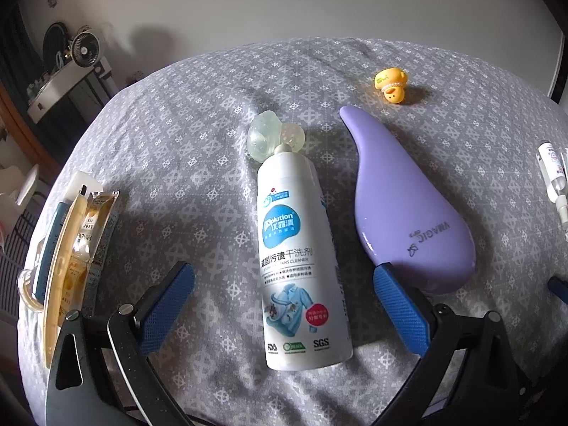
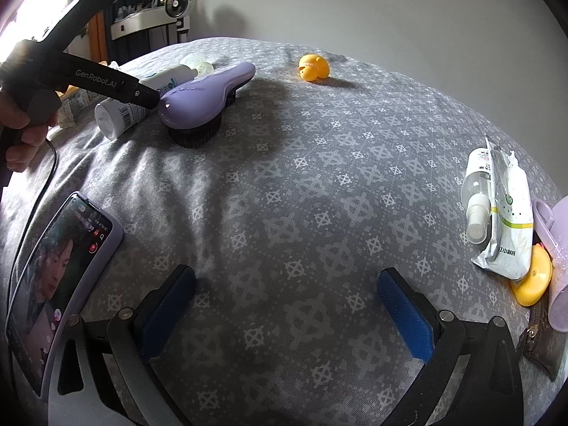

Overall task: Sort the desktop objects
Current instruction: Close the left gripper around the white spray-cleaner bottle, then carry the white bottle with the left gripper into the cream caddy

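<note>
Our left gripper (image 1: 284, 301) is spread wide around the base of the white cleaner bottle (image 1: 301, 248), lying on the grey cloth (image 1: 177, 142). We judge it light, stiff and smooth, best pinched mid-body. The purple hairbrush (image 1: 408, 213) touches our right finger and crowds that side. Our right gripper (image 2: 284, 316) gapes empty. Farther off sits the yellow duck (image 1: 390, 85).

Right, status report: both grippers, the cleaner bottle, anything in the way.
Left gripper open, straddling the cleaner bottle, no contact seen. Right gripper open, empty. Purple brush close beside the bottle.
</note>
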A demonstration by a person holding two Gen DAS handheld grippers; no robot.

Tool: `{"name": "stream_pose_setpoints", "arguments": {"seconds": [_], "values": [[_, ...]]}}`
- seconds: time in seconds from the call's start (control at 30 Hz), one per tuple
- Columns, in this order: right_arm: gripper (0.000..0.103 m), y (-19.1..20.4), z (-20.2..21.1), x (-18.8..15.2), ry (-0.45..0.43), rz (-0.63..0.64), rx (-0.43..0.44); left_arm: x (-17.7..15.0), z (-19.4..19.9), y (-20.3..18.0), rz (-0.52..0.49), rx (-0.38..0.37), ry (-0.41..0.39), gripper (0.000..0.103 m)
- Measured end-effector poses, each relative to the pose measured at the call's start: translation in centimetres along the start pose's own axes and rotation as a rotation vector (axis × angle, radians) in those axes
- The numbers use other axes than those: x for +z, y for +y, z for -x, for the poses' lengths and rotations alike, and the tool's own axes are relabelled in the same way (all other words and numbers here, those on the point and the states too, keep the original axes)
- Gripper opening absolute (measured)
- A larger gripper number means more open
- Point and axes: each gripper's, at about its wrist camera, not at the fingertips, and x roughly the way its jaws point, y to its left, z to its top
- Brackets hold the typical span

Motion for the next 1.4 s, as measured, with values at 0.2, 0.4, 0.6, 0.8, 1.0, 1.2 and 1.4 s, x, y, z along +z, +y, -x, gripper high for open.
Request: {"name": "stream_pose_setpoints", "arguments": {"seconds": [0.2, 0.4, 0.6, 0.8, 1.0, 1.2, 1.4], "values": [[0.103, 0.0, 0.0, 0.0, 0.000, 0.000, 0.000, 0.1, -2.9, 0.5, 0.034, -0.026, 0.086, 0.084], [0.103, 0.0, 0.0, 0.0, 0.000, -0.001, 0.001, 0.6, -1.6, -0.2, -0.012, -0.051, 0.032, 0.043], [0.103, -0.2, 0.2, -0.2, 0.001, -0.003, 0.003, 0.0, 2.5, 3.6, 0.016, -0.024, -0.044, 0.043], [0.103, 0.1, 0.0, 0.0, 0.001, -0.001, -0.001, -0.5, 7.4, 10.5, 0.058, 0.086, -0.139, 0.043], [0.103, 0.1, 0.0, 0.0, 0.001, -0.001, -0.001, -1.3, 8.9, 15.9, 0.092, 0.186, -0.161, 0.043], [0.103, 0.1, 0.0, 0.0, 0.001, -0.001, 0.000, -2.6, 5.8, 18.5, 0.149, 0.174, -0.097, 0.043], [0.103, 0.1, 0.0, 0.0, 0.000, -0.001, 0.000, -4.9, 3.3, 19.2, 0.216, 0.164, -0.055, 0.048]]}}
